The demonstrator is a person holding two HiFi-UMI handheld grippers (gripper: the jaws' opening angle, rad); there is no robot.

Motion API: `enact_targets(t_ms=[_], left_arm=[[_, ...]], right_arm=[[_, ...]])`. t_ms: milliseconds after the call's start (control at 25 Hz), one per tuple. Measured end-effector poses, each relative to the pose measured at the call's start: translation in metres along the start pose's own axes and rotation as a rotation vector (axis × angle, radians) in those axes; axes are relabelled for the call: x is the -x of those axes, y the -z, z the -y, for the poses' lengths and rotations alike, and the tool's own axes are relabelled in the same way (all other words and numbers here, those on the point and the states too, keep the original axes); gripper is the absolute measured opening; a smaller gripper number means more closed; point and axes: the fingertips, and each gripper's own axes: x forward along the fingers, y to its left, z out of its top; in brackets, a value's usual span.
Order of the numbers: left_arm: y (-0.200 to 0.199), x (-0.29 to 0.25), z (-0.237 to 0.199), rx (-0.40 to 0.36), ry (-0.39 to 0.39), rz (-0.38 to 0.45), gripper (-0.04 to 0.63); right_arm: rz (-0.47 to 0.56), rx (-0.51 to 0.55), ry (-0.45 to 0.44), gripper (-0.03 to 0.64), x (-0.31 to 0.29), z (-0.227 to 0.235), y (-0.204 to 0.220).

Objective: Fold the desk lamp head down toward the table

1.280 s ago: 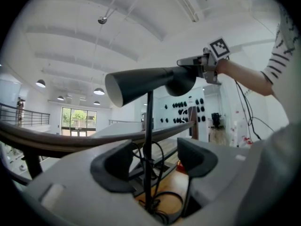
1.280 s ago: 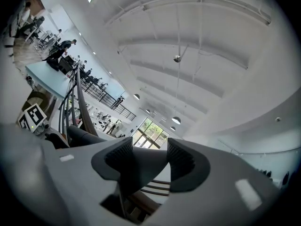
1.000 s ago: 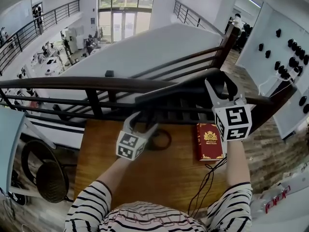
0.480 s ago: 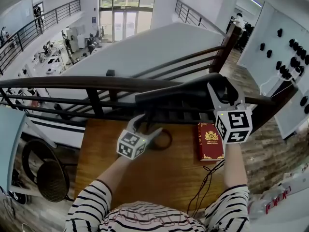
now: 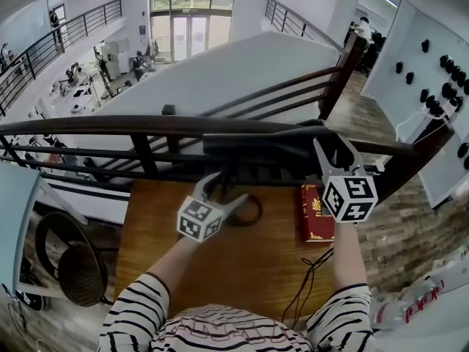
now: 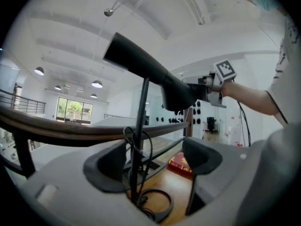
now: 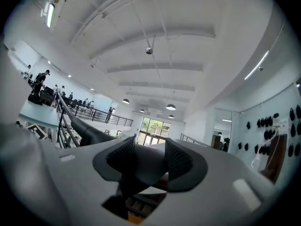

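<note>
The lamp head (image 5: 271, 144) sits mid-frame in the head view. Its right end is covered by the right gripper (image 5: 334, 152), and its dark shape merges with the railing (image 5: 110, 125) behind. The stem (image 6: 139, 135) is hardly traceable there. The head's long axis runs left to right across that frame, near level. In the left gripper view it slopes instead from upper left down to the right, atop the thin upright stem, whose ring base (image 6: 157, 208) is cut off at the lower edge. The right gripper view shows only a dark mass of the head filling the gap between the jaws. They have just been closing and seem clamped on it. The left gripper (image 5: 224, 189) is released, its jaws just having been opening. The stem stands between them, close by the left pad and well apart from the right. A red book (image 5: 316, 222) lies on the wooden bench (image 5: 220, 270), right of the base.
</note>
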Motion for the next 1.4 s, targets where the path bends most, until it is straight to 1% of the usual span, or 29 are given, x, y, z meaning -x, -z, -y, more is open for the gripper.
enact_targets(t_ms=[120,200,280,400,680,800,1000,1400], left_arm=[[-0.001,0.0,0.003,0.001,0.007,0.005,0.377],[-0.001,0.0,0.003,0.002,0.009,0.006,0.379],[0.0,0.0,0.004,0.005,0.012,0.008,0.379],[-0.002,0.001,0.004,0.012,0.019,0.01,0.379],[0.0,0.001,0.006,0.018,0.031,0.017,0.383],[0.001,0.0,0.006,0.018,0.035,0.016,0.385],[0.0,-0.003,0.01,0.022,0.034,0.018,0.388],[0.005,0.005,0.01,0.022,0.038,0.003,0.388]], right_arm=[[-0.075,-0.014,-0.015,0.19,0.0,-0.002,0.028],[-0.133,-0.024,-0.025,0.212,-0.002,-0.005,0.052],[-0.172,-0.048,-0.035,0.212,-0.003,-0.01,0.073],[-0.2,-0.104,-0.056,0.192,-0.004,-0.019,0.097],[-0.257,-0.176,-0.101,0.19,-0.009,-0.045,0.14],[-0.27,-0.19,-0.114,0.181,-0.012,-0.052,0.15],[-0.293,-0.182,-0.134,0.18,-0.013,-0.061,0.159],[-0.292,-0.198,-0.126,0.154,-0.012,-0.076,0.165]])
